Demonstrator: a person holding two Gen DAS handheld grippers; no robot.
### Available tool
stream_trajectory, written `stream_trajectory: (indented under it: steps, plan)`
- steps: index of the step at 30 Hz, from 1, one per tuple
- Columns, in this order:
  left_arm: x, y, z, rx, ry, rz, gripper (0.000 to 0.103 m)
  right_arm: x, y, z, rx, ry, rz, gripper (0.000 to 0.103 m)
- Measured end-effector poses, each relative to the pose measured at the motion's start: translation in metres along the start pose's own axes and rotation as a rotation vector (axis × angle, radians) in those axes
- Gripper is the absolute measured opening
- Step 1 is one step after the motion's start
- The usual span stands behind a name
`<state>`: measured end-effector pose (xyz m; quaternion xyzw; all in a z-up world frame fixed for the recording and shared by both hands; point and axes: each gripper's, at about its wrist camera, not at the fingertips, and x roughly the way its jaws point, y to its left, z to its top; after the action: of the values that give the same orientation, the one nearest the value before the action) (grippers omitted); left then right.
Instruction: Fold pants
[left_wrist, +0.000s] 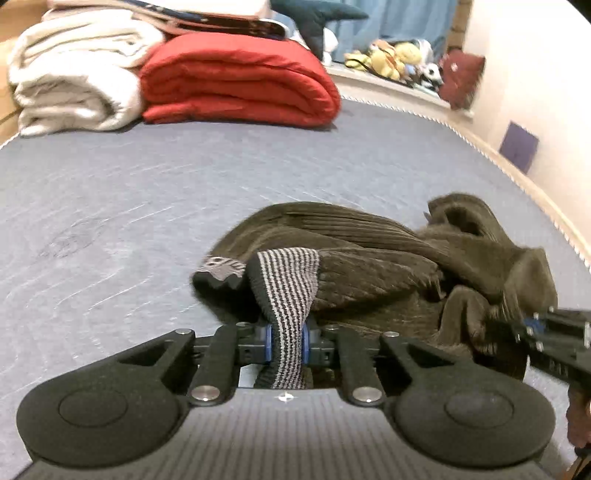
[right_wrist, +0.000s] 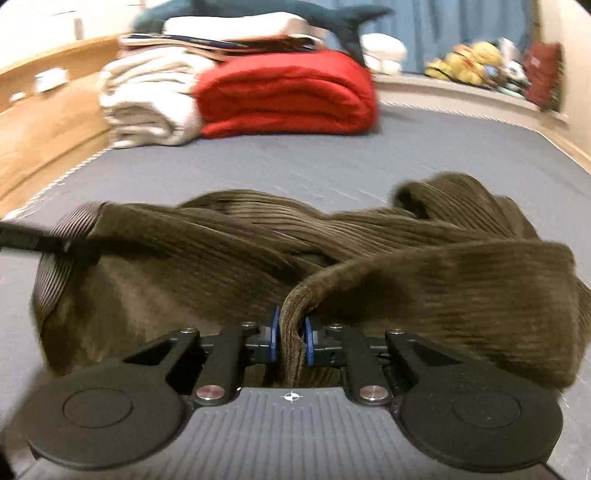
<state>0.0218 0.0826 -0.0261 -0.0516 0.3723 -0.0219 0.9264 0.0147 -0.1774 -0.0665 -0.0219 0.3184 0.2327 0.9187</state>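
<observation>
Both your grippers already pinch the brown corduroy pants (right_wrist: 236, 251): left gripper (left_wrist: 287, 343) on the striped waistband (left_wrist: 291, 288), right gripper (right_wrist: 291, 341) on a corduroy edge. The bunched bulk lies ahead of both on the mattress (left_wrist: 110, 206), so draw your hands apart to stretch its long axis.

Right tool (right_wrist: 290, 341) pinches fold of brown corduroy pants (right_wrist: 229, 243), blue pads pressing cloth both sides. Pants bunched on grey bed (right_wrist: 295, 166). Left tool (right_wrist: 44, 246) at far left grips striped waistband (right_wrist: 55, 266). Red blanket (right_wrist: 288, 92), white blanket (right_wrist: 147, 99) stacked behind.
</observation>
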Motion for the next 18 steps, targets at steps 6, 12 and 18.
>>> stream_trajectory:
  steps: [6, 12, 18]
  plan:
    - [-0.021, 0.036, -0.005, -0.074, -0.022, 0.121, 0.014, -0.013, 0.049, -0.013, -0.204, 0.035, 0.196, 0.010]
    - [0.001, 0.065, -0.002, -0.244, 0.127, 0.193, 0.042, -0.014, 0.048, -0.020, -0.186, 0.110, 0.223, 0.013]
    - [-0.014, 0.043, 0.010, -0.252, 0.056, 0.261, 0.052, -0.066, -0.022, 0.013, 0.078, -0.041, 0.268, 0.033]
